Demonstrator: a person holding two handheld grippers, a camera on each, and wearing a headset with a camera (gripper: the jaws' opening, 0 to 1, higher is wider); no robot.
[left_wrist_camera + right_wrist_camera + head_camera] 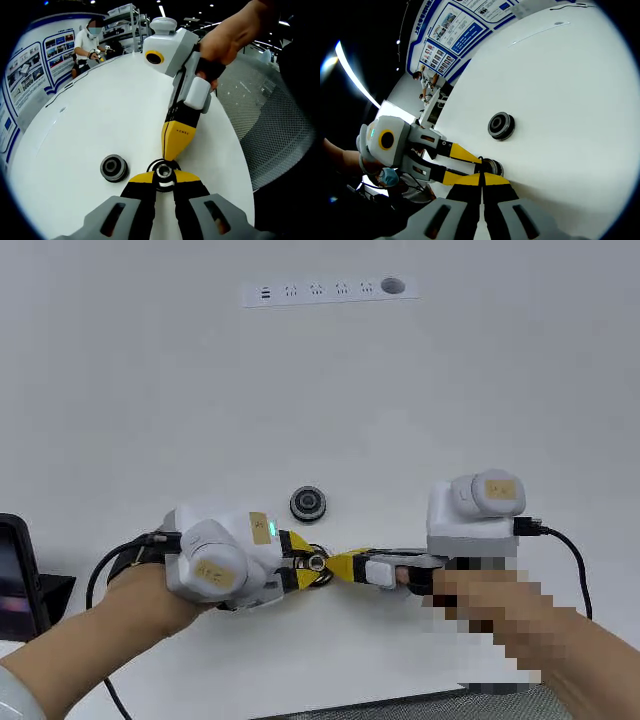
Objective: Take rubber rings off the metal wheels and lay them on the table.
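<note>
Left hand-held gripper (304, 562) lies low and level over the tabletop (450, 390), pointing right, with my left hand (140, 595) wrapped round its body from behind. Its yellow-tipped jaws are clamped on a small metal wheel (164, 171), one jaw on each side. The wheel is held just above the tabletop near the front edge.

Right hand-held gripper (345, 565) comes in from the opposite side, also level, gripped by my right hand (225, 40). The two noses meet tip to tip. Its jaws are pressed together with no gap, and the tip touches the rubber ring (152, 165) on the held wheel. I can't tell whether any rubber is pinched between them.

Second wheel (308, 503) lies flat on the tabletop just beyond the grippers, black ring still on it, untouched. Power strip (330, 288) is at the far edge.
</note>
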